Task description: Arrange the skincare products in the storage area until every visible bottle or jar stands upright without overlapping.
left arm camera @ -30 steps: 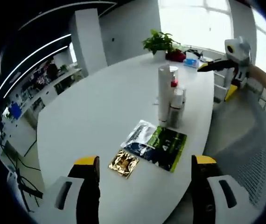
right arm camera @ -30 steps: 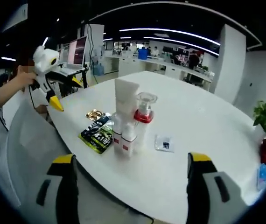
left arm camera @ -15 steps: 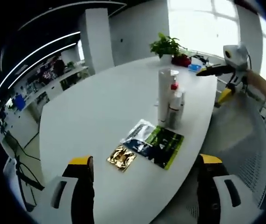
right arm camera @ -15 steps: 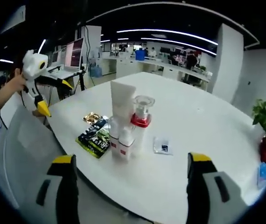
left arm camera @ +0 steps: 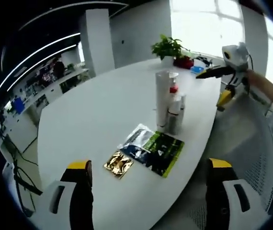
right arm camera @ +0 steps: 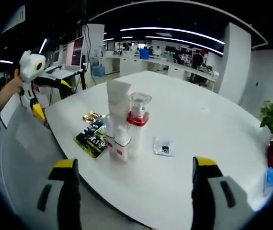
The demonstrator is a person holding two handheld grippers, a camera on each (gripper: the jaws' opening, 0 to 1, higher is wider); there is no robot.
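We are finding the skincare products standing together mid-table: a tall white tube [right arm camera: 118, 103], a clear pump bottle with a red collar [right arm camera: 138, 120] and two small white bottles [right arm camera: 119, 143] at its foot, all upright and bunched close, so whether any are touching we cannot tell. In the left gripper view the same cluster is showing at about one o'clock from centre. Flat sachets are lying just beside it: a green-and-black packet [left arm camera: 159, 153], a silver-blue one [left arm camera: 137, 140] overlapping it, and a gold one [left arm camera: 118, 164] nearer the table edge; a small sachet [right arm camera: 164, 148] is lying apart at four o'clock of the bottles in the right gripper view. We are holding the left gripper [left arm camera: 151, 191] and the right gripper [right arm camera: 132, 191] back off the white table [right arm camera: 213, 143], each with jaws spread wide and nothing between them. We judge the flat sachets are crowding the bottles' near side and hampering any approach there. A potted plant [left arm camera: 167, 47] is standing well apart at the far end.
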